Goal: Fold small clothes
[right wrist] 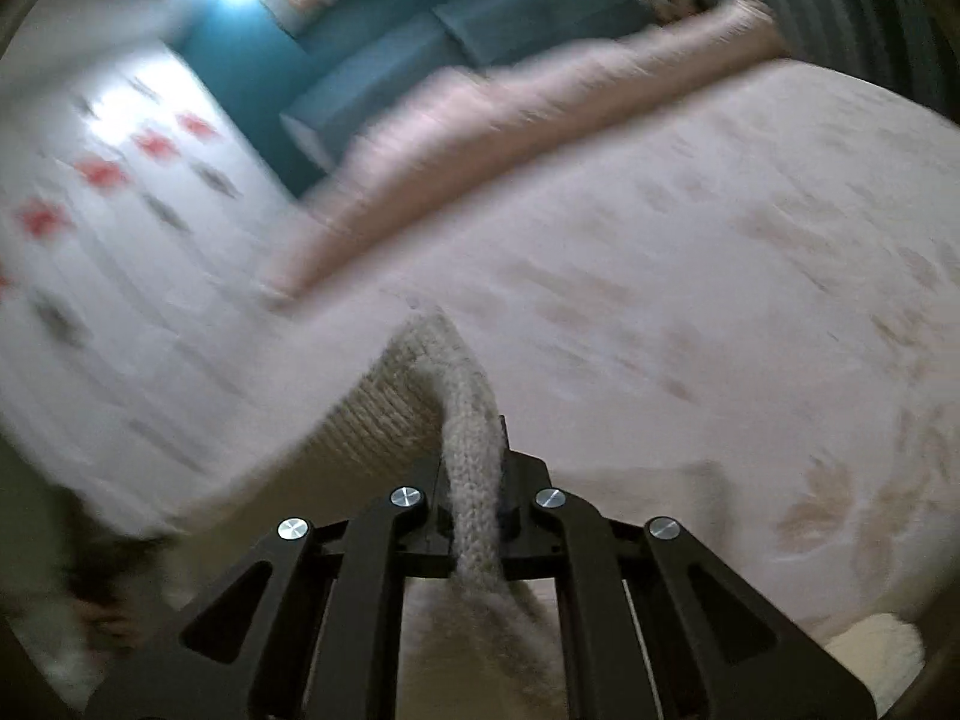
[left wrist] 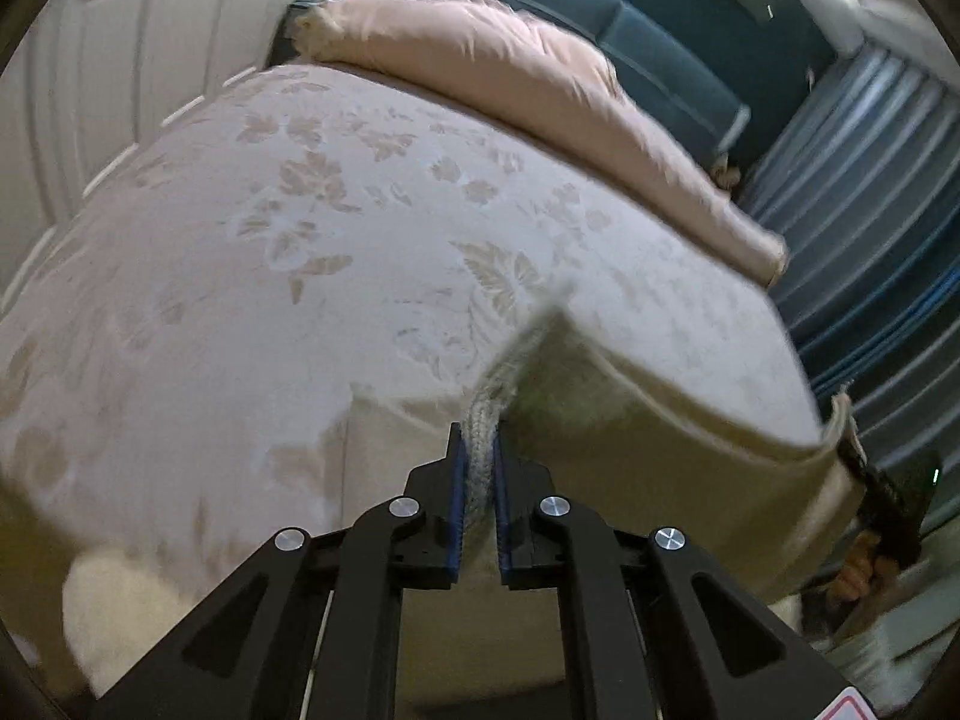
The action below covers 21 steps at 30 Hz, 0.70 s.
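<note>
A small beige knitted garment (left wrist: 660, 438) hangs stretched above the flowered bedcover (left wrist: 270, 240). My left gripper (left wrist: 478, 438) is shut on a bunched ribbed edge of it, and the knit shows between the blue pads (left wrist: 459, 480). The cloth runs right to my right gripper (left wrist: 888, 504), held by a hand at the frame's edge. In the blurred right wrist view my right gripper (right wrist: 474, 438) is shut on a thick fold of the same garment (right wrist: 384, 408), which covers its fingertips. The cloth stretches away to the lower left.
A rolled pink duvet (left wrist: 540, 102) lies across the far end of the bed, with a teal headboard (left wrist: 660, 30) behind it. White panelled doors (left wrist: 120, 60) stand on the left and a blue striped wall (left wrist: 870, 180) on the right. A white fluffy rug (right wrist: 870, 654) lies beside the bed.
</note>
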Tool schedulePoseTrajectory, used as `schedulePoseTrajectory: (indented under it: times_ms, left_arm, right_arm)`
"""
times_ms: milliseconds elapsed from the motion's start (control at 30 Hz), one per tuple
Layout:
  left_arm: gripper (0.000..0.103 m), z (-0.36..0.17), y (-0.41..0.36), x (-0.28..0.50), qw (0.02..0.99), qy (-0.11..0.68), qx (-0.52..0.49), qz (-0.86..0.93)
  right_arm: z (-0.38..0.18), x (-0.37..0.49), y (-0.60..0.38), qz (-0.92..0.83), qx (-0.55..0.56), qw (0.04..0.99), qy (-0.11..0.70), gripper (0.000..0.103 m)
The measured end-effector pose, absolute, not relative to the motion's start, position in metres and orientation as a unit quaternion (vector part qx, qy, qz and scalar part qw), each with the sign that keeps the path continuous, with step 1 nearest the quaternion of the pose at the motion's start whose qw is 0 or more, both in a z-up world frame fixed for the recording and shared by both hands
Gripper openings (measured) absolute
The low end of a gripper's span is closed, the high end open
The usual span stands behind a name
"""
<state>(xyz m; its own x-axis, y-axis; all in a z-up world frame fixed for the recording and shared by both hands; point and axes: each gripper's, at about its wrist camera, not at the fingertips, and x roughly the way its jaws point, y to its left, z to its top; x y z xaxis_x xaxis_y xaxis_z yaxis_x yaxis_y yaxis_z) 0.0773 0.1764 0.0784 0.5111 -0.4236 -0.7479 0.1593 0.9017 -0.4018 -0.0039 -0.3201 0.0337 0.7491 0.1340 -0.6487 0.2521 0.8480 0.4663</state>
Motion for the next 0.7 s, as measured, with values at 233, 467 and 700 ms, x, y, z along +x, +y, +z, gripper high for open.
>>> schedulePoseTrajectory:
  times_ms: [233,467,700]
  left_arm:
    - [0.011,-0.024,0.135,0.134,0.84,0.533,-0.059,-0.087]
    - [0.033,0.036,0.142,0.087,0.873,0.474,-0.095,-0.06]
    - [0.049,-0.01,0.067,0.057,0.814,0.555,-0.084,-0.152]
  right_arm:
    - [-0.022,0.031,-0.291,-0.155,0.17,0.863,0.451,0.017]
    - [0.027,0.005,-0.21,-0.044,0.148,0.893,0.423,0.024]
    - [-0.023,0.003,-0.101,0.127,0.125,0.842,0.509,0.02]
